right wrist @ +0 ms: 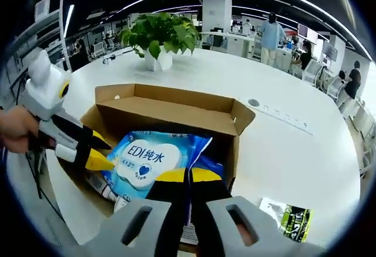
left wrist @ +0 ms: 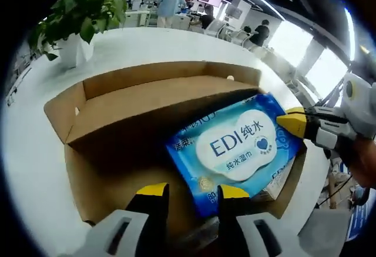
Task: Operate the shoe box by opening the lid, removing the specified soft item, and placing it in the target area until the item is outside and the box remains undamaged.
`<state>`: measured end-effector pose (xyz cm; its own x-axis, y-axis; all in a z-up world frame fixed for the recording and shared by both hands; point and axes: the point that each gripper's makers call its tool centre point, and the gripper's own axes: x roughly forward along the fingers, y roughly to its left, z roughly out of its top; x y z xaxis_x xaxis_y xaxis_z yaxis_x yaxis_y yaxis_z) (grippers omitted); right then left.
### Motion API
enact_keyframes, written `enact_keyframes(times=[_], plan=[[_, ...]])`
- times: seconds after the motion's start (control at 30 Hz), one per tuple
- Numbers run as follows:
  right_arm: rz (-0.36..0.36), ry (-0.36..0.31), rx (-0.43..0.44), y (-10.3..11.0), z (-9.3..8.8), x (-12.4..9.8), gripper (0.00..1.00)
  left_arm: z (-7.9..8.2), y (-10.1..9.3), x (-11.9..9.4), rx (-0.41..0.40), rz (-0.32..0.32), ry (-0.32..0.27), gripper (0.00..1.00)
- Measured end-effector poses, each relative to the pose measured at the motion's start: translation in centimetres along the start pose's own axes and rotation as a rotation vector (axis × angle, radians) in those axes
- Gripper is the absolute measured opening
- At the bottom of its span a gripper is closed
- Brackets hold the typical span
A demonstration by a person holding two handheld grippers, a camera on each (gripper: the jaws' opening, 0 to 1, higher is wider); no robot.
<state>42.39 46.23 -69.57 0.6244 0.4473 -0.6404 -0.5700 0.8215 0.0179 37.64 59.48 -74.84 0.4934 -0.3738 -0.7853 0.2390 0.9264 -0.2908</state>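
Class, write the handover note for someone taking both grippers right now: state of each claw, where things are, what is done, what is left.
Left claw: open, at the near edge of the wipes pack.
Right claw: shut on the wipes pack's edge.
Cardboard box: open on the white table, flaps up, looks undamaged.
Done: lid opened, pack gripped and partly raised over the other contents.
Left: lift the pack clear and set it on the table.

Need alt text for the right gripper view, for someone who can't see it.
The right hand-held gripper pinches the edge of a blue wet-wipes pack inside an open cardboard box on a white table. The left hand-held gripper touches the pack's far side. A potted plant stands behind the box.
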Motion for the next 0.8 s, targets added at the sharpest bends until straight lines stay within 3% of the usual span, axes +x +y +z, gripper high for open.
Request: enact_keyframes(times=[0.33,0.4,0.53,0.7,0.8], plan=[[0.011,-0.002,0.035,-0.1,-0.4,0.1,0.00,0.0,0.1,1.1,-0.051,-0.029,0.008,0.33],[0.017,-0.001,0.041,-0.1,-0.5,0.1,0.00,0.0,-0.2,1.3,-0.095,-0.056,0.004,0.31],[0.053,-0.002,0.087,0.1,-0.5,0.2,0.00,-0.2,-0.9,1.7,-0.187,-0.121,-0.003,0.20],[0.129,0.027,0.138,1.2,-0.9,0.5,0.02,-0.3,-0.7,1.6,-0.160,-0.100,-0.018,0.13],[0.121,0.048,0.118,1.0,-1.3,0.7,0.03,0.0,-0.4,1.3,-0.174,-0.100,-0.029,0.08]])
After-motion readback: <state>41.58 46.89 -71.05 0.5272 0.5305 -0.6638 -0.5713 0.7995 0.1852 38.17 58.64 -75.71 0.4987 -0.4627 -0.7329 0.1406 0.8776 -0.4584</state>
